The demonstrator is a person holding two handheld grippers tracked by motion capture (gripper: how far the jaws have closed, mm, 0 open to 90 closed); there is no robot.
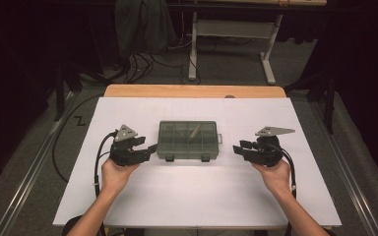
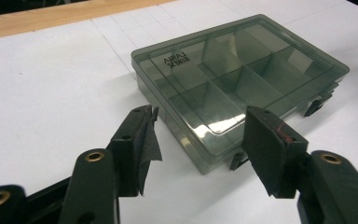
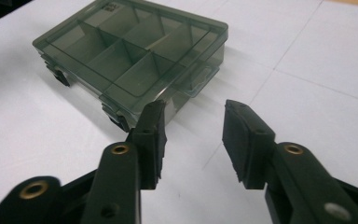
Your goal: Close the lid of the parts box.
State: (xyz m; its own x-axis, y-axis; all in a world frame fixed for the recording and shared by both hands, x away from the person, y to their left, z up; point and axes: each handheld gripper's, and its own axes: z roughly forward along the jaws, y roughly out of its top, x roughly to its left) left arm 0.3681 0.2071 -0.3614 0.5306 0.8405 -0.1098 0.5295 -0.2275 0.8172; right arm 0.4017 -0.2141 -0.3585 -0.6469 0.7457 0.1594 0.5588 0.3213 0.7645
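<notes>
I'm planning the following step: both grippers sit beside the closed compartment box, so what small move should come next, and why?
Probably bring the left gripper and the right gripper inward to the box's short ends. Both stand open and apart from it, one on each side, nothing between their jaws. The lid looks shut, latches facing the person, so neither can work on it from here.

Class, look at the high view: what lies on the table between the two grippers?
A smoky compartment box, lid shut, lies between the left gripper and right gripper, on the white table sheet, touching neither.
</notes>
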